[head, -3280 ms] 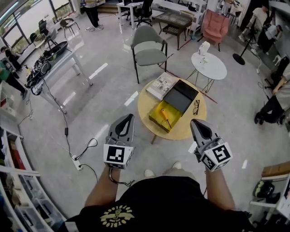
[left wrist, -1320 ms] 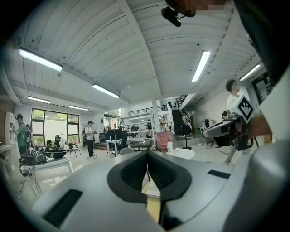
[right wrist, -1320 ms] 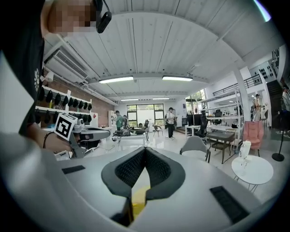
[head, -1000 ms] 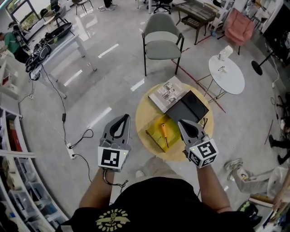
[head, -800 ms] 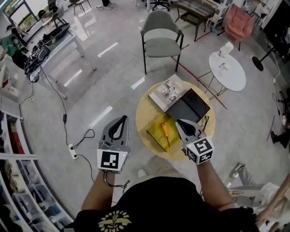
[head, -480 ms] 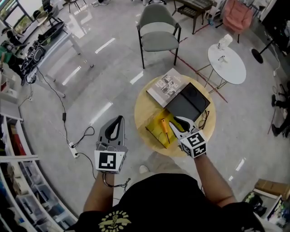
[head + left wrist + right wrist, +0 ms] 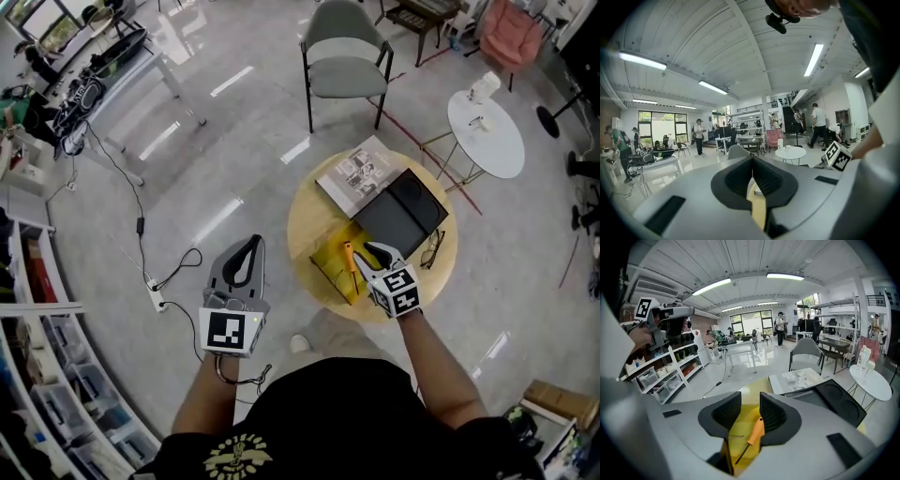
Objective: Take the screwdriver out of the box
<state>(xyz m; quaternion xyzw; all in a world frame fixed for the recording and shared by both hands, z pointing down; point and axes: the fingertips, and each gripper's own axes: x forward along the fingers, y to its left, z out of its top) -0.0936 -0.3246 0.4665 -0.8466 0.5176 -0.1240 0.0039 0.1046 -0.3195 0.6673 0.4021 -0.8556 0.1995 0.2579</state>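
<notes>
The right gripper (image 7: pixel 372 253) hangs low over the round table (image 7: pixel 305 220), tilted down towards it. Its jaws are opening. In the right gripper view (image 7: pixel 750 405) the screwdriver (image 7: pixel 755 430) shows through the gap between them, but the pads stand clear of it and it lies untouched. The screwdriver (image 7: pixel 348 256) has an orange handle and a thin dark shaft. It rests inside the yellow box (image 7: pixel 330 267), which sits on the near side of the table, towards the person. The box's black half (image 7: pixel 401 212) lies open at the table's middle, and a magazine (image 7: pixel 359 172) lies on the table's far side. A pair of glasses (image 7: pixel 433 248) sits at the table's right edge.

The left gripper (image 7: pixel 249 246) is held off the table's left side, above bare floor. Its jaws are pressed together with nothing between them (image 7: pixel 751 158). A grey chair (image 7: pixel 342 58) stands beyond the table, and a small white table (image 7: pixel 487 141) stands to its far right.
</notes>
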